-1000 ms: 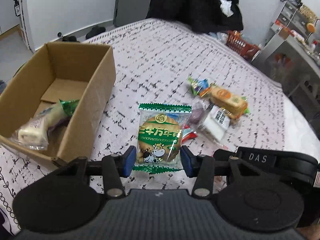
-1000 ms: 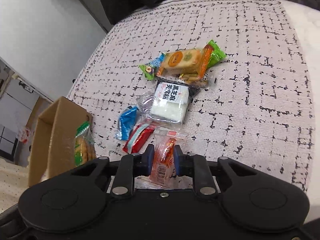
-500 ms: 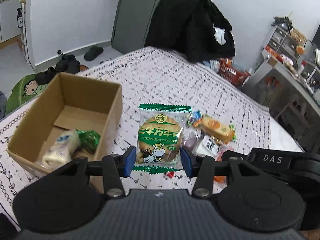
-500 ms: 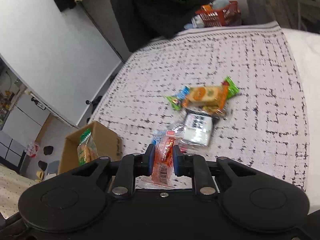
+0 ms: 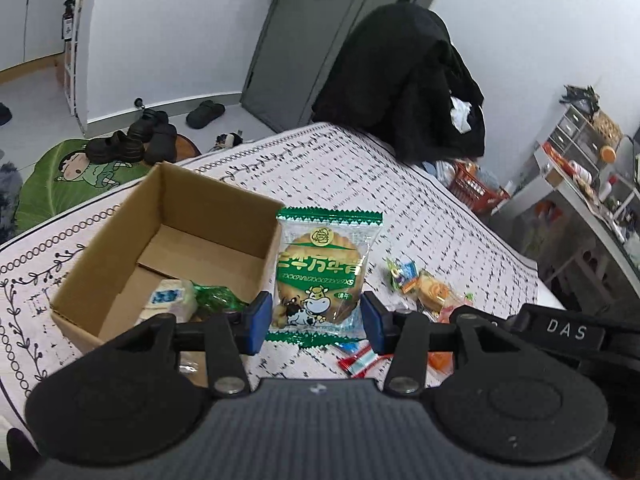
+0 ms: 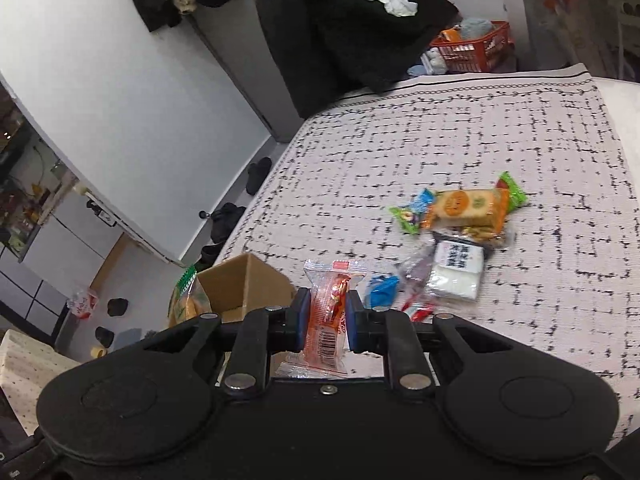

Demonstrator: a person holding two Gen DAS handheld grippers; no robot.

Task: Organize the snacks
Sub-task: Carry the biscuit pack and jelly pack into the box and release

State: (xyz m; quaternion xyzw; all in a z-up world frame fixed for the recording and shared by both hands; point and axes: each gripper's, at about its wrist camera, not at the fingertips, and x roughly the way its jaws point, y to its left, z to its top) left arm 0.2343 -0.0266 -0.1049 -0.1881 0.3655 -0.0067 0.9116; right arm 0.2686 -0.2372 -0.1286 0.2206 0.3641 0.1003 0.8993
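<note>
My left gripper (image 5: 316, 322) is shut on a green biscuit packet (image 5: 320, 276) and holds it upright above the table, just right of an open cardboard box (image 5: 120, 264). The box holds a white wrapped snack (image 5: 170, 300) and a green wrapper (image 5: 216, 296). My right gripper (image 6: 326, 322) is shut on an orange-red snack packet (image 6: 328, 312), held above the table. The box (image 6: 240, 284) and the green packet (image 6: 188, 300) show to its left. Loose snacks lie on the cloth: an orange cracker pack (image 6: 468, 208), a white black-labelled pack (image 6: 456, 268), a blue packet (image 6: 382, 288).
The table carries a white cloth with black dashes (image 6: 480, 140). A chair draped in black clothing (image 5: 404, 84) stands at the far edge. A red basket (image 6: 472, 52), shelves (image 5: 580, 152) and shoes on the floor (image 5: 136, 140) lie beyond.
Both grippers have risen and pulled back with their packets still held; the box and the loose snacks now look smaller and farther below.
</note>
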